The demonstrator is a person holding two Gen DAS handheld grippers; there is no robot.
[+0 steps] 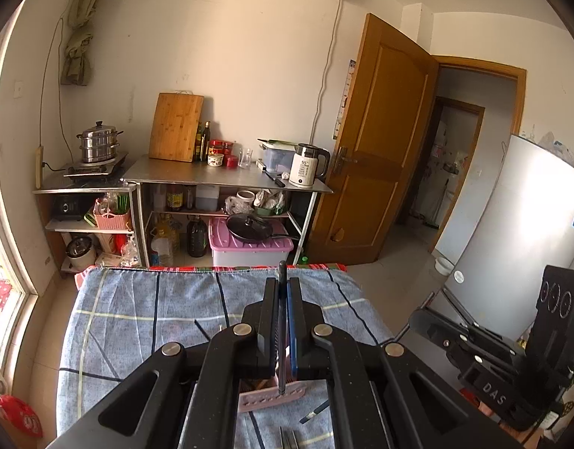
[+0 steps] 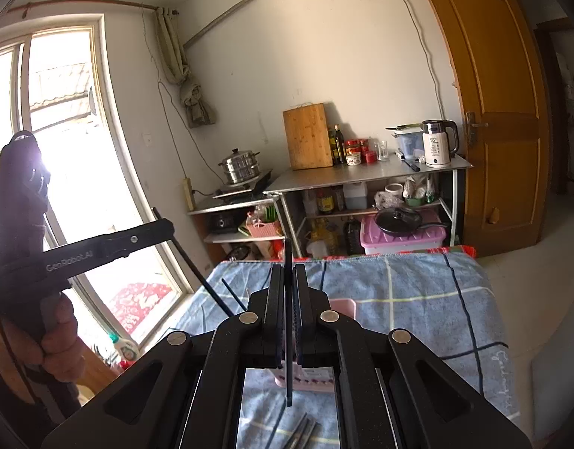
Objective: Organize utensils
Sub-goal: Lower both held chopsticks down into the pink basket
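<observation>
While the left wrist view looks across a table (image 1: 144, 321) covered with a blue checked cloth, the left claw (image 1: 283, 292) is pinched narrow on a thin dark chopstick (image 1: 282, 333) that stands upright between its fingers, lower tip over a pink holder (image 1: 272, 398) lying on the cloth. More utensils show at the bottom edge: a dark stick (image 1: 313, 411) and some metal pieces (image 1: 288, 437), too cropped to tell what. The right claw's body (image 1: 511, 351) sits at the right, apart. From the right wrist view, the right claw (image 2: 288, 284) is also closed narrow on a dark chopstick (image 2: 288, 321), upright, its lower end just above the pink holder (image 2: 305, 379). Metal utensils (image 2: 301, 432) lie near on the cloth. At left, a hand (image 2: 58, 340) holds the left claw's handle, with its chopstick (image 2: 193, 262) slanting down toward the table (image 2: 418, 299).
</observation>
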